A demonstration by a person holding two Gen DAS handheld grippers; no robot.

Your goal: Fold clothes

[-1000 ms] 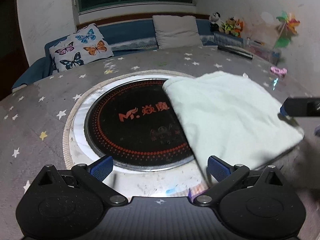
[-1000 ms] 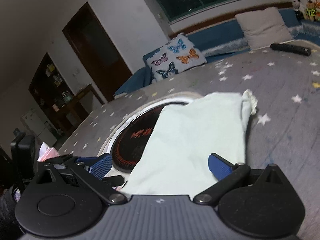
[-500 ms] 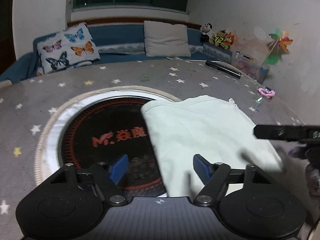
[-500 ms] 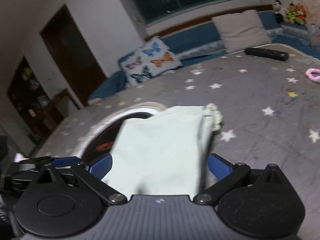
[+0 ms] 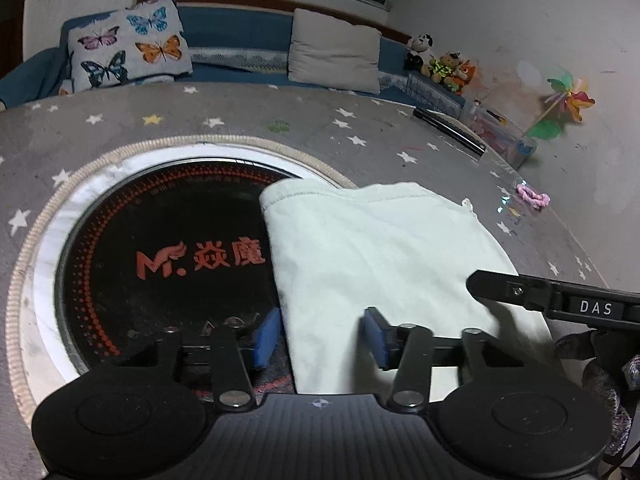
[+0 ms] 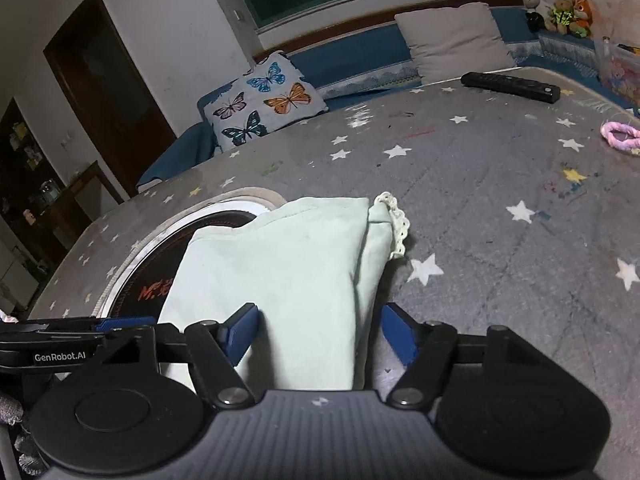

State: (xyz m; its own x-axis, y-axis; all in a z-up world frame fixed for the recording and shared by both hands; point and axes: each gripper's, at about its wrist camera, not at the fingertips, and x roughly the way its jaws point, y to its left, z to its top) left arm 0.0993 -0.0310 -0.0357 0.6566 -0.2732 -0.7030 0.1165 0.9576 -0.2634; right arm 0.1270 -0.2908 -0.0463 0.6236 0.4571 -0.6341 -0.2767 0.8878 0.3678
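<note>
We take the round black glass cooktop with red lettering point(image 5: 168, 256), sunk in the grey star-printed tablecloth point(image 5: 360, 136), as our landmark.

The folded pale mint-green garment point(image 5: 380, 256) lies flat, its left edge overlapping the cooktop's right portion, the rest spread on the cloth to the cooktop's right. In the right wrist view the garment point(image 6: 288, 280) shows a stitched hem nearest the cooktop and a cream lace trim point(image 6: 396, 220) at its far corner, away from the cooktop.

Left gripper point(image 5: 322, 332): jaws parted moderately, blue pads on either side of the garment's near left edge, over the cooktop's near right rim. We see nothing clamped between them.

Right gripper point(image 6: 318, 334): jaws parted to a similar gap, straddling the garment's near right edge, on the side away from the cooktop. Holding nothing that we can see.

Beyond the cooktop, at the table's far edge: a long black remote control point(image 6: 510, 86). Well to the cooktop's right, a pink hair scrunchie point(image 5: 532, 196). Behind the table, a butterfly-print pillow point(image 5: 128, 48) and a plain grey pillow point(image 5: 334, 52) on a blue bench.
</note>
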